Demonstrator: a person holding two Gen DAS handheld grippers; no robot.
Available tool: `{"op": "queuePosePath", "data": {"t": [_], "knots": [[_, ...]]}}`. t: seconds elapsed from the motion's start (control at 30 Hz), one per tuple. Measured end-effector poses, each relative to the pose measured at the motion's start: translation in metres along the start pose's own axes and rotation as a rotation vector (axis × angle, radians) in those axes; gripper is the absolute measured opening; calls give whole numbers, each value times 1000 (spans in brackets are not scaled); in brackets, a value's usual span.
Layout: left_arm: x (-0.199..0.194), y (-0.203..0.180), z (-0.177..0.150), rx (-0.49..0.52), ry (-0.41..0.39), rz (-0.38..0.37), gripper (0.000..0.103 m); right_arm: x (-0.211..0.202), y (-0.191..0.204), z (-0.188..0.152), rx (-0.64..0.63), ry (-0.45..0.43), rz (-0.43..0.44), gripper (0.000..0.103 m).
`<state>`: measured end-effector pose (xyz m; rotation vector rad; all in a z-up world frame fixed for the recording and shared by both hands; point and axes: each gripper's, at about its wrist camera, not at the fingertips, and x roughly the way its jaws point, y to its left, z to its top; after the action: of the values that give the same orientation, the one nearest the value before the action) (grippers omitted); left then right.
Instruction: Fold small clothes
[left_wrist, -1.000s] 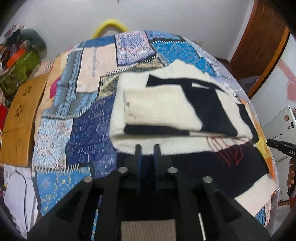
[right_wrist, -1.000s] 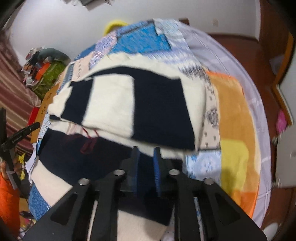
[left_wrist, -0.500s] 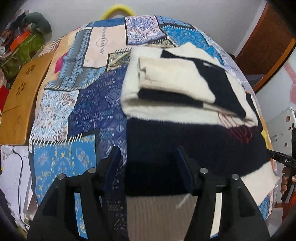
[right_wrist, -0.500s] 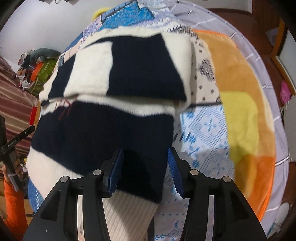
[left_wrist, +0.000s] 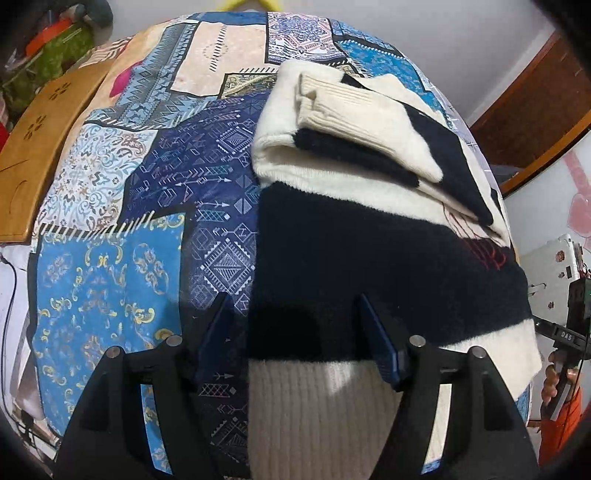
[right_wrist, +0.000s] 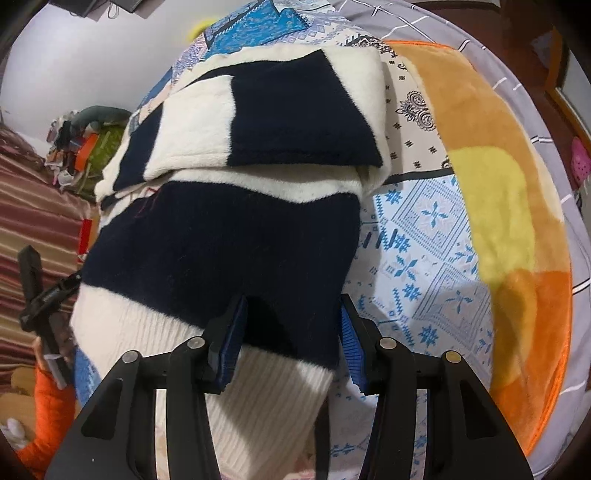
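A cream and navy striped knit sweater (left_wrist: 369, 243) lies on the patchwork bedspread, its sleeves folded in across the far part. It also shows in the right wrist view (right_wrist: 229, 243). My left gripper (left_wrist: 295, 332) is open, its jaws spread over the sweater's near left hem where navy meets the cream ribbed band. My right gripper (right_wrist: 291, 332) is open, its jaws spread over the near right hem. Neither holds cloth.
The patchwork bedspread (left_wrist: 110, 280) covers the bed. An orange and yellow blanket (right_wrist: 498, 192) lies to the right of the sweater. A wooden board (left_wrist: 37, 147) sits at the bed's left edge. A clothes heap (right_wrist: 85, 144) sits at the far left.
Both grippers opened and let go of the sweater's folded part, then drew back to the near hem. The sweater now lies flat with the hem close under the jaws.
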<state>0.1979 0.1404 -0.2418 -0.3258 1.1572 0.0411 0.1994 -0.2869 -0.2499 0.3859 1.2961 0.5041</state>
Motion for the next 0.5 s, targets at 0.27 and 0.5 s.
{"op": "queuePosePath", "data": {"t": [0.27, 0.5], "knots": [[-4, -3, -6, -4, 8, -100, 50, 6, 0, -3, 29, -2, 55, 32], [-7, -9, -6, 7, 20, -165, 22, 4, 21, 2, -42, -30, 36, 11]]}}
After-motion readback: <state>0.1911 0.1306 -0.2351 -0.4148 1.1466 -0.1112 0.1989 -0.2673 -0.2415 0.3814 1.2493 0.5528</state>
